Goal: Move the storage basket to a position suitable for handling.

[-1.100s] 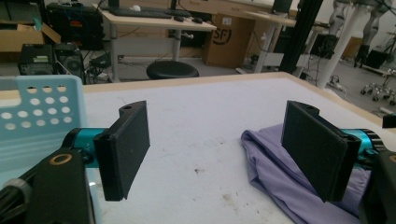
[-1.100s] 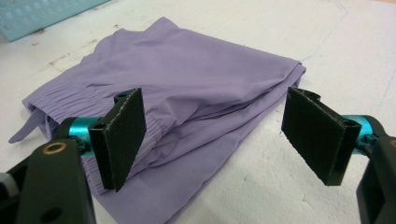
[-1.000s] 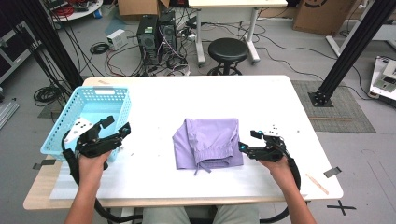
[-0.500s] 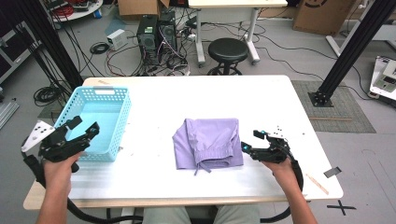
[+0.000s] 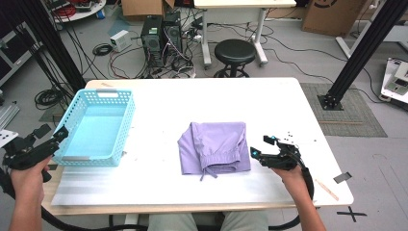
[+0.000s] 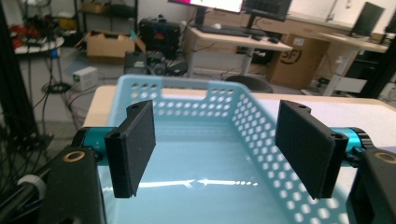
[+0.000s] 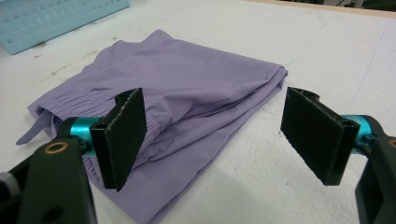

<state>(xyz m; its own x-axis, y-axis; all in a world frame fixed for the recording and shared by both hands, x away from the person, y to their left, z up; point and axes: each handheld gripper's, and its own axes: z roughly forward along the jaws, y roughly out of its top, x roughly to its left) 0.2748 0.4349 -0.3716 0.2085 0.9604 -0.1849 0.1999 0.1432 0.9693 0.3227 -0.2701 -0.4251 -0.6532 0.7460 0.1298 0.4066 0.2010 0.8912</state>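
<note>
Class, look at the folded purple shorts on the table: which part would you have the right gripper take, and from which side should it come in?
Take the folded shorts at their right-hand edge, where the layers stack into a thick fold. The right gripper already sits beside that edge with jaws open, so it could probably slide in low from the right, one jaw under and one over. The drawstring end is thinner and farther off.

Basket [image 5: 96,126]: pale blue plastic, perforated walls, floor glossy enough to throw a bright reflection in the left gripper view. Shorts [image 5: 214,147]: soft lilac woven cloth, matt, creased, gathered at the waistband. Tabletop [image 5: 216,101]: white, matt, faintly rough and scuffed, with a light edge, probably wood. Left gripper [image 6: 224,149] and right gripper [image 7: 219,140]: matt black plastic pads, finely textured faces; shiny teal metal-looking cylinders behind them.
</note>
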